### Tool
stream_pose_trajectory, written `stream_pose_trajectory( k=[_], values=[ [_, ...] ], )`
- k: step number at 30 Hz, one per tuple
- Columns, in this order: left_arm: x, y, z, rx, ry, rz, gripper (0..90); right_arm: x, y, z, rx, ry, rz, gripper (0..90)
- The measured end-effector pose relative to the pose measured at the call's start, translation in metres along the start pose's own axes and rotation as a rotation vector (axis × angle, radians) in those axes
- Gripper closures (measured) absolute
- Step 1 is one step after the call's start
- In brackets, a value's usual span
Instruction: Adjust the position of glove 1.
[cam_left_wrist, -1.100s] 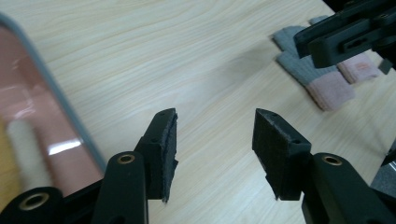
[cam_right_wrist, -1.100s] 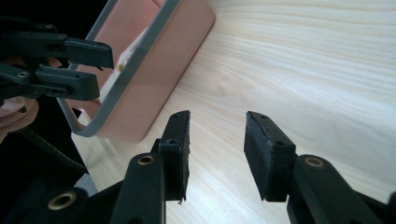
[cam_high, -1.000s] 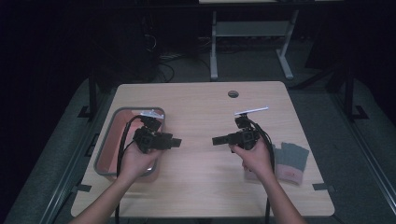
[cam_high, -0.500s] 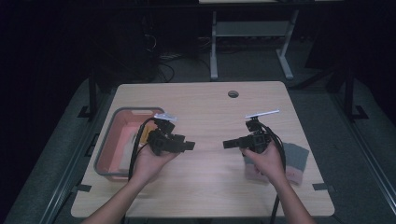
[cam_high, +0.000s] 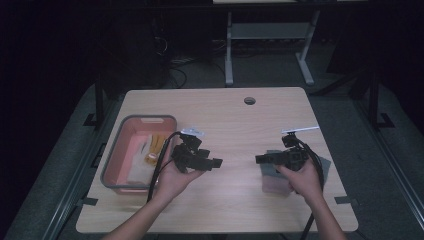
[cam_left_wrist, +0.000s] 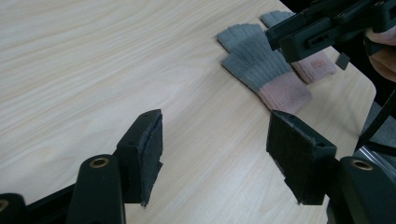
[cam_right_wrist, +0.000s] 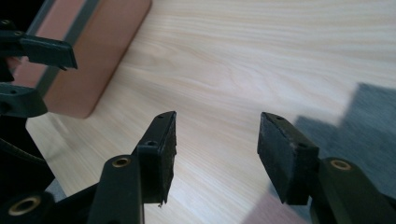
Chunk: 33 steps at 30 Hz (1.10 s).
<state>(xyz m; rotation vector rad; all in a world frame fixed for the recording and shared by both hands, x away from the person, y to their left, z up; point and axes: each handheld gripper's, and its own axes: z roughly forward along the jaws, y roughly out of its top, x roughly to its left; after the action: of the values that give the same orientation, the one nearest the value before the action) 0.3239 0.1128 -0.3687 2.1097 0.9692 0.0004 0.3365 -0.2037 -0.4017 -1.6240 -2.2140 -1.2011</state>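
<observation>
Both forearms come in from the near edge. Left gripper (cam_high: 216, 162) points right, right gripper (cam_high: 259, 159) points left, tips facing each other, well apart. Fingers (cam_left_wrist: 148, 148) on both have just been opening, nothing between them.

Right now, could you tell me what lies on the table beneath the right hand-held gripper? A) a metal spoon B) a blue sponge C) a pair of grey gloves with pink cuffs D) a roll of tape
C: the left gripper view shows grey knitted gloves with pink cuffs flat on the wooden table, and the right hand-held gripper hovers over them with open, empty jaws.
</observation>
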Motion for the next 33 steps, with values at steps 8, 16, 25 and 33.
stream_pose_trajectory(
  k=[8, 16, 25, 33],
  values=[
    [-0.013, 0.000, 0.021, 0.001, -0.051, 0.006, 33.6, -0.016, -0.013, -0.009, 0.014, -0.038, 0.011, 45.1],
    [-0.021, 0.003, 0.034, -0.001, -0.067, 0.009, 32.6, -0.026, -0.022, -0.021, 0.034, -0.101, -0.003, 45.2],
    [-0.030, 0.009, 0.045, -0.014, -0.074, 0.023, 31.1, -0.045, -0.033, -0.040, 0.028, -0.188, 0.012, 45.7],
    [-0.045, 0.012, 0.057, -0.007, -0.086, 0.049, 30.2, -0.055, -0.038, -0.050, 0.037, -0.278, 0.018, 47.7]
  ],
)
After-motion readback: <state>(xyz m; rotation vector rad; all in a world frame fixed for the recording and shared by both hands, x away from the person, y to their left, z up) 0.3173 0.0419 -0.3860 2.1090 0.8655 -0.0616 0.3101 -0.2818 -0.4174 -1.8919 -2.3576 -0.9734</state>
